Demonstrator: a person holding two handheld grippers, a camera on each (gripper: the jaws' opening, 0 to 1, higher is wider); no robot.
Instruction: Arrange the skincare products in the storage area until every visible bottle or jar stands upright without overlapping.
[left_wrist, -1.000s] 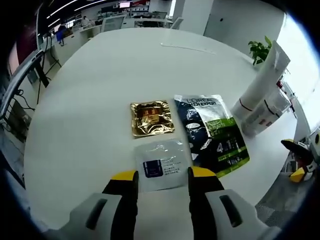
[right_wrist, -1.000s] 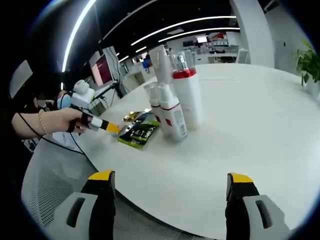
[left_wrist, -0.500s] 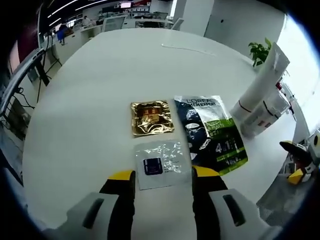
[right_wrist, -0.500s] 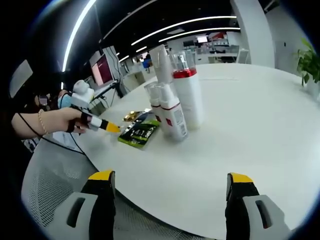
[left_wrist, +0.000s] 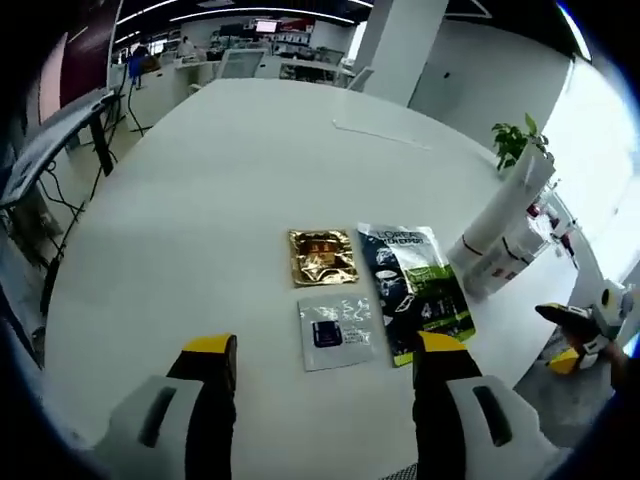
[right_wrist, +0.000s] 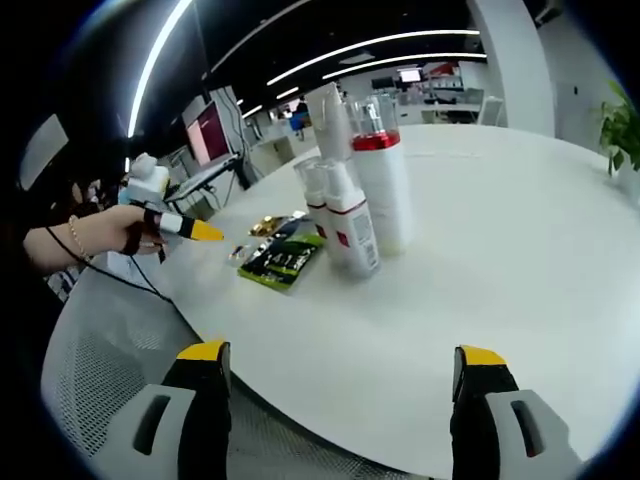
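On the round white surface (left_wrist: 200, 180) three flat sachets lie side by side, not overlapping: gold sachet (left_wrist: 322, 257), clear sachet (left_wrist: 337, 332) with a dark label, dark-green sachet (left_wrist: 415, 290). Just past them a cluster of white bottles (left_wrist: 500, 240) stands upright; in the right gripper view the tallest bottle (right_wrist: 382, 190) has a red band and clear cap, smaller bottles (right_wrist: 345, 220) touching it. Left hand-held gripper (left_wrist: 325, 365) hovers above the surface, jaws wide apart, empty, clear sachet just ahead. Right hand-held gripper (right_wrist: 345, 375) off the surface edge, jaws spread, holding nothing. Sachets likely light, thin, floppy, slick foil, so pinch at an edge or slide to the rim. Bottles look stiff plastic, tippy when tall; grip low on the body
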